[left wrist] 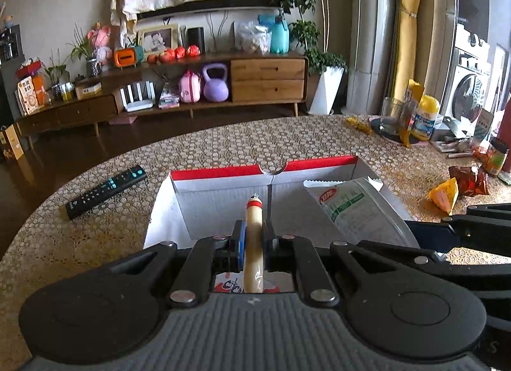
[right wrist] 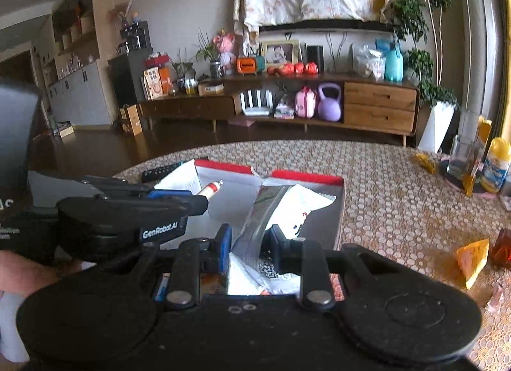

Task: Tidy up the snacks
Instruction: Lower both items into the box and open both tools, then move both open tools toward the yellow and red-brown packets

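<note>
An open white cardboard box with a red rim (left wrist: 223, 198) (right wrist: 338, 211) stands on the patterned table. My left gripper (left wrist: 254, 237) is shut on a beige sausage stick with a red end (left wrist: 254, 221), held over the box; it also shows in the right wrist view (right wrist: 210, 189). My right gripper (right wrist: 249, 243) is shut on a white and silver snack bag (right wrist: 271, 208), which lies in the right side of the box (left wrist: 354, 208). Loose snacks lie on the table to the right: an orange packet (left wrist: 444, 195) (right wrist: 472, 259) and a dark red packet (left wrist: 469, 181).
A black remote control (left wrist: 105, 190) lies left of the box. A glass (left wrist: 394, 115), a yellow-capped bottle (left wrist: 426, 118) and a jar (left wrist: 496, 157) stand at the table's far right. The table edge curves behind the box; a wooden sideboard (left wrist: 268, 80) stands beyond.
</note>
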Demonstrator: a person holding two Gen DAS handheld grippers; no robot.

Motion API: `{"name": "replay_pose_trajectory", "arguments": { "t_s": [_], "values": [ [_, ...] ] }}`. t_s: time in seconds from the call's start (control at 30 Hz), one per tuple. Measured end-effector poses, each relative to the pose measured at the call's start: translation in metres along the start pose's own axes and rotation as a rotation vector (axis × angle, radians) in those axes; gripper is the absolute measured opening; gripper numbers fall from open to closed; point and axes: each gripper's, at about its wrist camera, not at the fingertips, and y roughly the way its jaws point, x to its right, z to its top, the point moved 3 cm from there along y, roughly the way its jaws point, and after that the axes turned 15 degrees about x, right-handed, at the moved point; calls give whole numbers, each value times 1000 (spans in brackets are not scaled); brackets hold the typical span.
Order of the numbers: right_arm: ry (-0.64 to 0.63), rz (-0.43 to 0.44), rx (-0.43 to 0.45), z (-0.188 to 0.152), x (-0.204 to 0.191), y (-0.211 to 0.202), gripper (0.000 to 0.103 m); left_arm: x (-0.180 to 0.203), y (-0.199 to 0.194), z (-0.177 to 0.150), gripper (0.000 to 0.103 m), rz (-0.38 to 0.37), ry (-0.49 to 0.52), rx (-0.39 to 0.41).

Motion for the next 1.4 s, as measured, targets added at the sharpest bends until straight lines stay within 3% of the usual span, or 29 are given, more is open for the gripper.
{"name": "replay_pose_trajectory", "arguments": {
  "t_s": [0.43,0.47,0.53,0.57,0.6,0.7,1.3,1.4],
  "values": [
    [-9,-13,-39,-2,0,9,25,3,6,1,11,18,16,-29],
    [-14,-15,-46,-3,0,10,25,3,6,0,17,23,17,-34],
    [-31,-25,-53,-3,0,10,25,3,6,0,46,33,22,-34],
    [-38,-30,-60,-4,0,10,26,3,5,0,79,40,24,-28],
    [-46,-35,-68,-4,-1,10,26,2,2,1,86,68,24,-7],
    [-73,-42,-64,-4,-2,9,29,-1,-8,6,86,71,-3,48],
    [-30,-35,5,0,3,-44,36,3,-63,13,86,101,-17,88],
    [-7,-60,47,-4,9,-66,61,15,-77,12,86,85,-10,107]
  ]
}}
